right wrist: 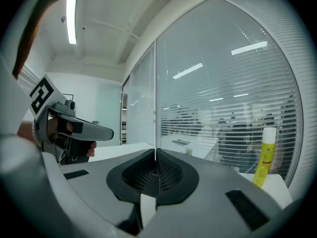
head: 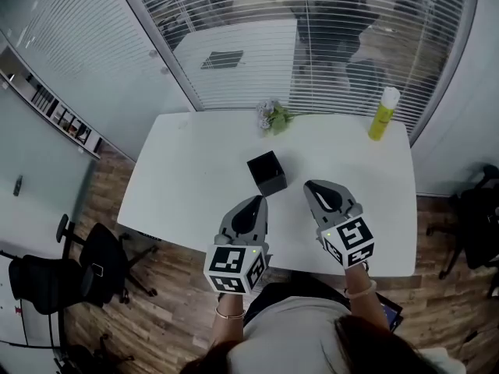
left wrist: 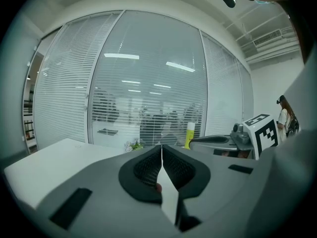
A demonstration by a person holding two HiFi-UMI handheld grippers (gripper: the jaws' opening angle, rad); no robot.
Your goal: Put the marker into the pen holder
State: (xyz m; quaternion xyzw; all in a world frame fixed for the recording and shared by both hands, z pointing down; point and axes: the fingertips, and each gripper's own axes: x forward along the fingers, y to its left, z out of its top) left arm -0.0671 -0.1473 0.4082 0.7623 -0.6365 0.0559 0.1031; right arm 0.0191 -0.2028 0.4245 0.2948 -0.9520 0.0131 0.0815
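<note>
white table (head: 179, 170) in a glass-walled office | pen holder (head: 267, 172) near its middle | left gripper (head: 258, 201), right gripper (head: 313, 187) both pinched closed on nothing | we see no marker anywhere | step: pre-pick, we judge; next we must find it, open jaws

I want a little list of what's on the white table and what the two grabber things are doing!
table: white table, by a window with blinds
pen holder: black box, mid-table, just ahead of both grippers
marker: not seen in any view
yellow bottle: upright, far right corner
plant: small, far edge
left gripper: jaws together, nothing between them, over the near edge
right gripper: jaws together, nothing between them, right of the pen holder
</note>
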